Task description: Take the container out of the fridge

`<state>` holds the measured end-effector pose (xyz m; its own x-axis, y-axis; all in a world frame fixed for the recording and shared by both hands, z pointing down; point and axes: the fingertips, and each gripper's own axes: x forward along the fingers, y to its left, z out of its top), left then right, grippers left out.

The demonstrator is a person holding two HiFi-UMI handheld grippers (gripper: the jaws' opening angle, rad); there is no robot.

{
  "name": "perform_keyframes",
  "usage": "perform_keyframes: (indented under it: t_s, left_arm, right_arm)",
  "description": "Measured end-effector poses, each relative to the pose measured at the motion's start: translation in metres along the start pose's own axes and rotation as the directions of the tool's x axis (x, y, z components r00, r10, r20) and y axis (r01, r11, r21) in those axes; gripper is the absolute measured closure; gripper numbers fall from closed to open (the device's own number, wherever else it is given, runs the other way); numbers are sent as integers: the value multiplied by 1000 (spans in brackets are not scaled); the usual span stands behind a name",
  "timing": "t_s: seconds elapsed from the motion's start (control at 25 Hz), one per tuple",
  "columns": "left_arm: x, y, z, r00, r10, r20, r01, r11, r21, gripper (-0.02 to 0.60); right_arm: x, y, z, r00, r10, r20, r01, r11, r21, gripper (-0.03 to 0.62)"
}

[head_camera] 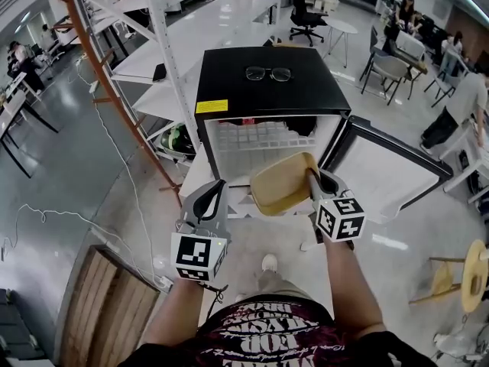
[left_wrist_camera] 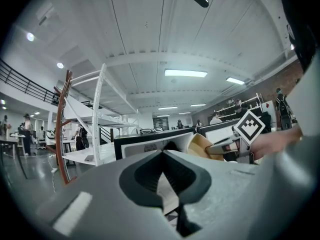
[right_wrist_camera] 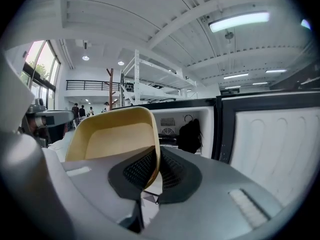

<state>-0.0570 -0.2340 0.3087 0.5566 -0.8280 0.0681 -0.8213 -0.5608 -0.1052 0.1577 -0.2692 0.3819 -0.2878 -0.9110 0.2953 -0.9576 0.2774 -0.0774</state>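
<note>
One tan container (head_camera: 284, 183) hangs in the air just in front of the open fridge (head_camera: 267, 90), outside its mouth and on the near side. It is tilted, and the right gripper view shows its hollow inside (right_wrist_camera: 112, 134). The right tongs (head_camera: 312, 182) pinch the right edge of its rim, which sits thin between the two dark pads (right_wrist_camera: 156, 170).

There are two tongs. The left tongs (head_camera: 214, 197) are to the left of the container and a little nearer, apart from it. Their tips are pressed together with nothing between them (left_wrist_camera: 162, 169), and they point toward the fridge's lower left front. Both bare forearms reach forward from the body, the right one stretched a little farther than the left.

The single fridge has a black top, and its one door (head_camera: 382, 170) is swung out to the right, white lining showing. A dark object (right_wrist_camera: 190, 134) sits at the far right inside. One pair of glasses (head_camera: 268, 73) lies on the fridge top. A white shelving rack (head_camera: 164, 44) stands to the fridge's left.
</note>
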Motion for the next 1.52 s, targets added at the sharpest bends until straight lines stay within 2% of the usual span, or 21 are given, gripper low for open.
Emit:
perform_keyframes:
  t_s: [0.32, 0.76, 1.12, 1.52]
  left_arm:
    - [-8, -3, -1, 1000, -5, 1, 5, 1000, 7, 581]
    - [-11, -10, 5, 999, -24, 22, 24, 1000, -1, 581]
    - [-15, -15, 7, 999, -50, 18, 50, 999, 17, 581]
    - [-24, -21, -4, 996, -85, 8, 85, 996, 13, 581]
  right_arm:
    - [-25, 7, 31, 995, -3, 100, 5, 1000, -15, 554]
    - [-59, 23, 75, 973, 14, 230, 0, 998, -61, 556]
    - [-79, 29, 93, 958, 6, 285, 10, 999, -53, 556]
    - [-87, 38, 85, 963, -10, 269, 26, 998, -55, 556]
